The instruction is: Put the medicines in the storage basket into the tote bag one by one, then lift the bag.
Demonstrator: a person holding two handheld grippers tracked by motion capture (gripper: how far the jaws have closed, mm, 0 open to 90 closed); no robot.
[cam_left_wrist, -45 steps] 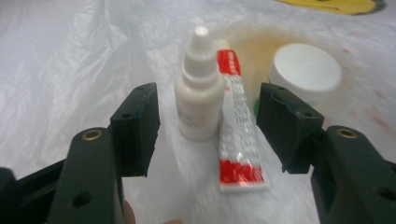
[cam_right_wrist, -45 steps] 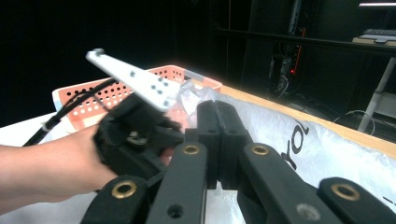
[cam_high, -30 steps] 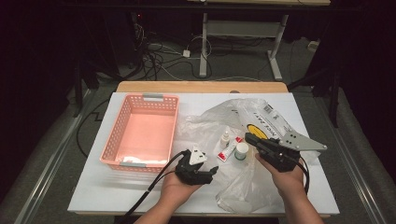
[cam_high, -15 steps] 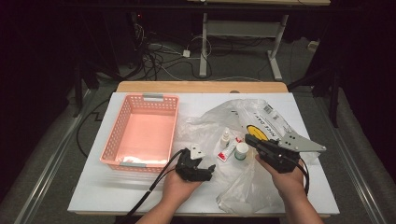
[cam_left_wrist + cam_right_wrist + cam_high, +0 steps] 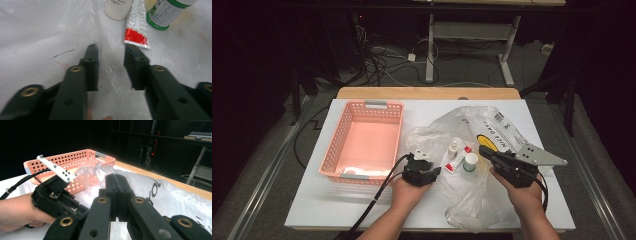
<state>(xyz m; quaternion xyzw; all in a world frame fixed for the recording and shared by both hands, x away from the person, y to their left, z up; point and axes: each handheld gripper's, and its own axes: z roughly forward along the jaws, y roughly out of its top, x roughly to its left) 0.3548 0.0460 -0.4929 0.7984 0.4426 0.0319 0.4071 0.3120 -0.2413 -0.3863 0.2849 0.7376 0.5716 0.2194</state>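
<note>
High view, white table [image 5: 337, 210], pink basket [image 5: 362, 142], dark room, left tool [image 5: 428, 169] wide, right tool [image 5: 484, 151] closed empty.

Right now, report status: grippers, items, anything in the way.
Left gripper open, low over plastic bag, facing red-and-white tube. Right gripper shut, empty. Two bottles beside tube; bag film between jaws.

A pink perforated basket [image 5: 363, 142] sat to my left on the white tabletop [image 5: 312, 200], holding something small and white near its front wall. Tangled cables [image 5: 387, 55] lay on the floor beyond a metal stand [image 5: 430, 45].
</note>
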